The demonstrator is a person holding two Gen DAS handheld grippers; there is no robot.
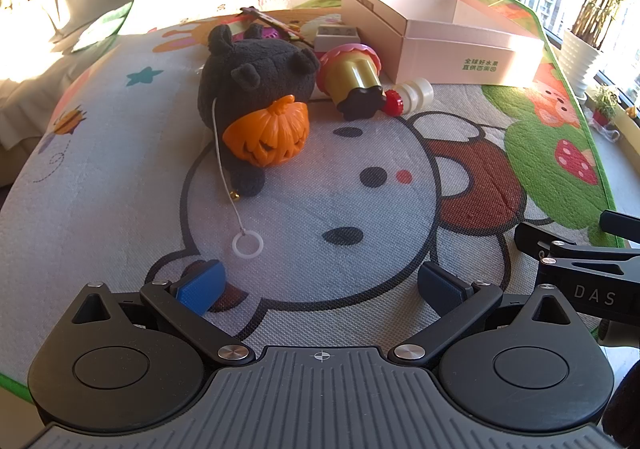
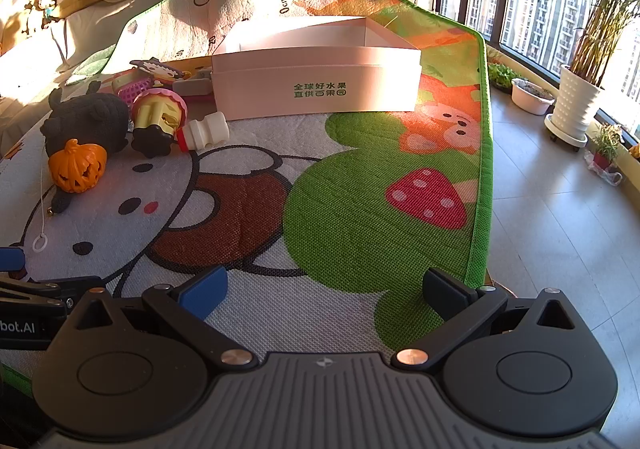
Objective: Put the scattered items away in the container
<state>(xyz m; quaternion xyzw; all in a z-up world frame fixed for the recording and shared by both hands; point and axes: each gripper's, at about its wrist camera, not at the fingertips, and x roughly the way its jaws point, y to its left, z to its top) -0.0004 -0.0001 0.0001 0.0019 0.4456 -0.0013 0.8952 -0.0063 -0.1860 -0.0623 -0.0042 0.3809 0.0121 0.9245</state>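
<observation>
A: Left wrist view, tool first.
B: Left gripper (image 1: pixel 320 285), jaws spread to the full, blue pads (image 1: pixel 202 287) bare; nothing held, nothing touched; hovering over the cartoon play mat (image 1: pixel 120 169). Part of the right gripper (image 1: pixel 576 257) visible at the right edge.

A: Count of items?
B: One dark plush toy (image 1: pixel 248 81) lying on the mat; one orange pumpkin (image 1: pixel 268 137) resting against it; one white cord ending in one ring (image 1: pixel 247 245); one yellow toy with pink frill and black base (image 1: pixel 352 77) on its side; one white bottle with red cap (image 1: pixel 412 93) just beside it. More small things behind, too crowded to count.

A: Container?
B: One pale pink cardboard box (image 1: pixel 472 53), open-topped, green print on its near wall, standing on the mat behind the toys, to the right.

A: Right wrist view.
B: Right gripper (image 2: pixel 324 291), spread wide likewise, empty, above the mat (image 2: pixel 340 229) near its green border. One pad of the left gripper (image 2: pixel 12 259) at the left edge.

A: Items?
B: Same set, far left: plush toy (image 2: pixel 86 121), pumpkin (image 2: pixel 78 167), yellow toy (image 2: pixel 158 121), bottle (image 2: pixel 206 135). Box (image 2: pixel 316 89) straight ahead, interior visible and apparently empty. Beyond the mat: one large white planter (image 2: pixel 574 105) on tiled floor.
</observation>
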